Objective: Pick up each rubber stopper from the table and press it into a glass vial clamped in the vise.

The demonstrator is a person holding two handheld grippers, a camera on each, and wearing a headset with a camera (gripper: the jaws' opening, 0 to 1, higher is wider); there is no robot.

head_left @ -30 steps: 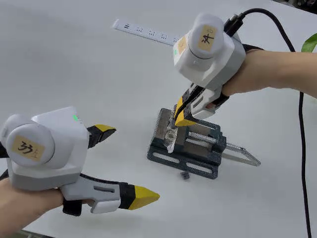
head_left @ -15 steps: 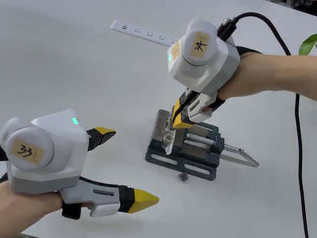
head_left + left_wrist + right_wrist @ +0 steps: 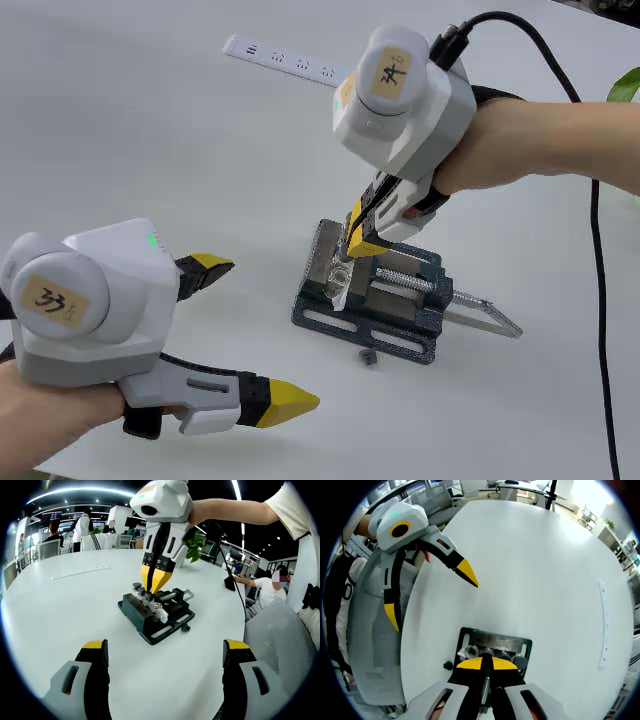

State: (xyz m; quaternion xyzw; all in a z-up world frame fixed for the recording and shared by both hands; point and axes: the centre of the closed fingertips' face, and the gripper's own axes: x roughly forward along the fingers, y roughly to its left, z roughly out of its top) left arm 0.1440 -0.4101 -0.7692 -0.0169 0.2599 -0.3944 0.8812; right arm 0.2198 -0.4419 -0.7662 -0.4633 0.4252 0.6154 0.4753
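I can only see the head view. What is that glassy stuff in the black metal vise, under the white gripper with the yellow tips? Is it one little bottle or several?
Observer: Several. The right gripper view looks down on a row of small glass vials standing side by side in the black metal vise.
Operator: Is that gripper touching them?
Observer: In the left gripper view, the right gripper has its jaws shut and its tips right at the vial tops. I cannot confirm actual contact.
Operator: Is anyone else in the room?
Observer: Yes. The left gripper view shows a seated person in a white shirt beyond the white table.
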